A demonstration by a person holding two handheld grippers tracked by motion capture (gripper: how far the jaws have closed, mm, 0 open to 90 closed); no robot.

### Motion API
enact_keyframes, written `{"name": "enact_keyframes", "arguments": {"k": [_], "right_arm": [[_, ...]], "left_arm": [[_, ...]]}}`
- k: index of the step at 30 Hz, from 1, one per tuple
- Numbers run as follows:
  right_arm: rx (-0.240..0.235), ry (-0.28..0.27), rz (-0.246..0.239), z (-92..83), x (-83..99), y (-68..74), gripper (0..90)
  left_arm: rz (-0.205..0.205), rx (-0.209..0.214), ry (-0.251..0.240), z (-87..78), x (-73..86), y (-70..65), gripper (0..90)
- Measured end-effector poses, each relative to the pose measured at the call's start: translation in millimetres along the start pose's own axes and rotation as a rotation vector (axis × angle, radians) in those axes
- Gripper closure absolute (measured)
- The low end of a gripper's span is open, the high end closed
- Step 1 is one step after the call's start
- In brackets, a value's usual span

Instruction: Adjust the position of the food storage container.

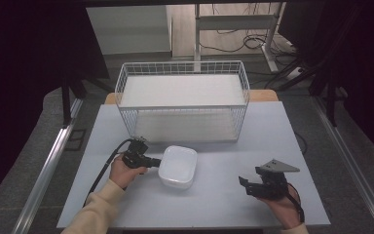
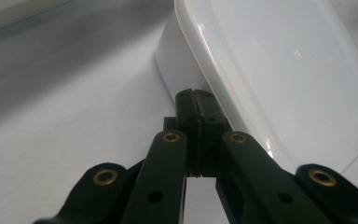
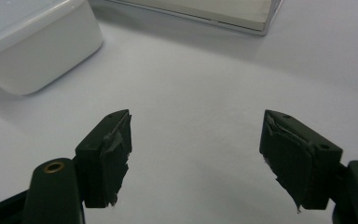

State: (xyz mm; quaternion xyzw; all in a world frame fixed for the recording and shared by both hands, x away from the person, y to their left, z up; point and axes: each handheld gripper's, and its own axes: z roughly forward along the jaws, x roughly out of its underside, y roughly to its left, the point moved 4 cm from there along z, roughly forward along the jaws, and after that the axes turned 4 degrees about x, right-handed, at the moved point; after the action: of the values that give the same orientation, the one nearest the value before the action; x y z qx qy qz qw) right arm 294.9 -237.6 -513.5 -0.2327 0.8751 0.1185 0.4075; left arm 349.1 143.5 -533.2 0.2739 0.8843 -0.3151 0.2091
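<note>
white tub (image 1: 177,166) on table (image 1: 214,195); left gripper (image 2: 197,100) closed at its rim; right gripper (image 3: 196,156) agape

Even, cool overhead light falls on the pale table (image 1: 214,195), while the room at both sides of the high view sinks into near black. The picture is soft and slightly grainy. The white wire basket (image 1: 182,100) casts a faint shadow toward the viewer. In the left gripper view, a small glare spot sits on the glossy white tub (image 2: 279,70) (its far edge is blurred), and the background is out of focus. In the right gripper view, soft shadows lie under the tub and fade across the table.
</note>
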Motion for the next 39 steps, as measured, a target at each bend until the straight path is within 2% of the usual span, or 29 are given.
{"name": "enact_keyframes", "arguments": {"k": [5, 10, 15, 25, 30, 34, 35, 36, 39], "right_arm": [[0.000, -0.001, 0.000, -0.1, -0.1, -0.2, 25.4], [0.000, -0.003, 0.001, -0.4, -0.2, -0.4, 25.4], [0.002, -0.005, -0.001, -0.7, -0.4, -0.4, 25.4], [0.000, -0.004, 0.000, -0.4, -0.3, -0.5, 25.4], [-0.002, -0.004, -0.003, 0.1, -0.6, 0.7, 25.4], [-0.007, -0.009, -0.002, -1.1, -1.4, 1.7, 25.5], [-0.010, -0.017, -0.001, -2.0, -2.2, 1.3, 25.5], [-0.010, -0.020, -0.001, -2.3, -2.6, 1.1, 25.3], [-0.030, -0.040, 0.017, -4.2, -4.5, 1.2, 25.1]], "left_arm": [[0.013, 0.018, 0.005, 4.5, -1.0, -7.3, 90.0], [0.041, 0.046, 0.016, 10.8, -1.4, -18.4, 90.0], [0.051, 0.067, 0.024, 16.9, 0.2, -31.0, 90.0], [0.071, 0.107, 0.035, 22.7, 2.6, -43.6, 90.0], [0.070, 0.111, 0.020, 21.6, 2.4, -43.1, 90.0], [0.069, 0.082, -0.041, 6.6, 3.0, -40.2, 90.0], [0.067, 0.046, -0.083, -3.2, 5.0, -39.3, 89.4], [0.059, 0.023, -0.116, -9.0, 6.4, -39.4, 84.2], [0.056, -0.069, -0.196, -25.8, 13.2, -41.1, 60.0]]}}
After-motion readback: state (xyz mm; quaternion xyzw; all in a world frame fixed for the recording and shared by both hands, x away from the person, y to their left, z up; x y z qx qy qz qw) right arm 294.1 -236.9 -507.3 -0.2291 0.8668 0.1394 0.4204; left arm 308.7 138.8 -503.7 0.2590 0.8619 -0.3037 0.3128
